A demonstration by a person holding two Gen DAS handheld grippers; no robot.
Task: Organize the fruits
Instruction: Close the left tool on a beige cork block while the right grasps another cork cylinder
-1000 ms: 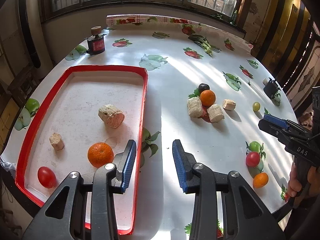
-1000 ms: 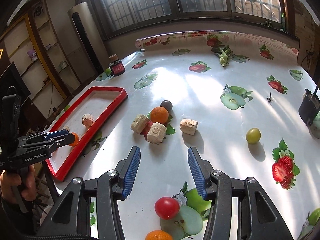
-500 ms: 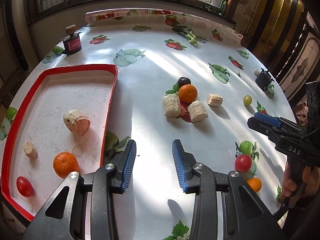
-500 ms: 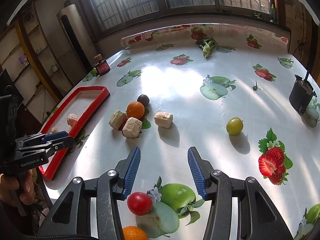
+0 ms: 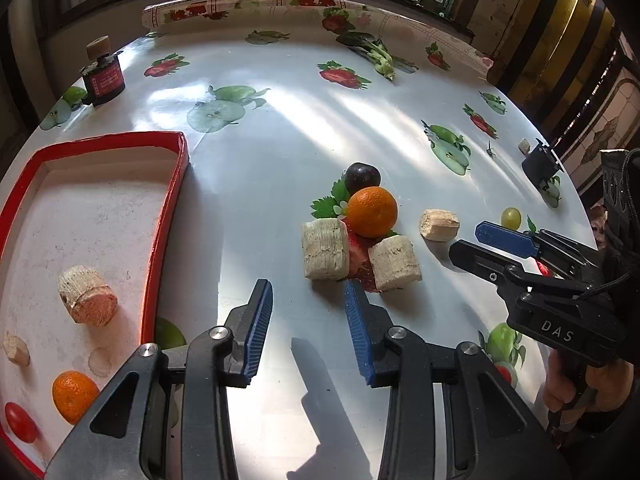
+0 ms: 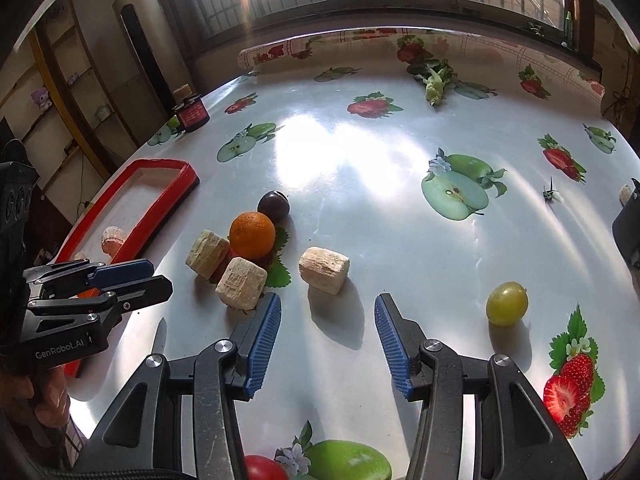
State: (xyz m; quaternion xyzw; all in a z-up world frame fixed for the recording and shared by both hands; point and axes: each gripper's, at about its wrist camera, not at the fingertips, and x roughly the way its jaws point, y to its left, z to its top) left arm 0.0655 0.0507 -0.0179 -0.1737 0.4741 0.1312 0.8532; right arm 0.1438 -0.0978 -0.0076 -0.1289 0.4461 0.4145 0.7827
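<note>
My left gripper [image 5: 309,292] is open and empty, its tips just short of two beige chunks [image 5: 324,254] that flank an orange [image 5: 372,212] and a dark plum [image 5: 362,176]. The red tray [image 5: 164,216] at left holds a chunk [image 5: 88,300], an orange [image 5: 74,396] and a red tomato [image 5: 20,422]. In the right wrist view my right gripper [image 6: 328,308] is open, with a lone beige chunk [image 6: 324,270] just beyond its tips. A green grape [image 6: 507,304] lies to the right and a red tomato [image 6: 264,468] under the gripper. The left gripper [image 6: 160,278] shows at left.
A dark corked jar [image 5: 102,76] stands at the far left of the table. A black object [image 5: 540,164] sits near the right edge and a green vegetable [image 5: 376,56] lies at the back. A hand [image 5: 580,384] grips the right tool.
Both grippers have come forward and lower toward the fruit cluster. The left one has shifted right, away from the tray. Neither pair of jaws has changed its gap.
</note>
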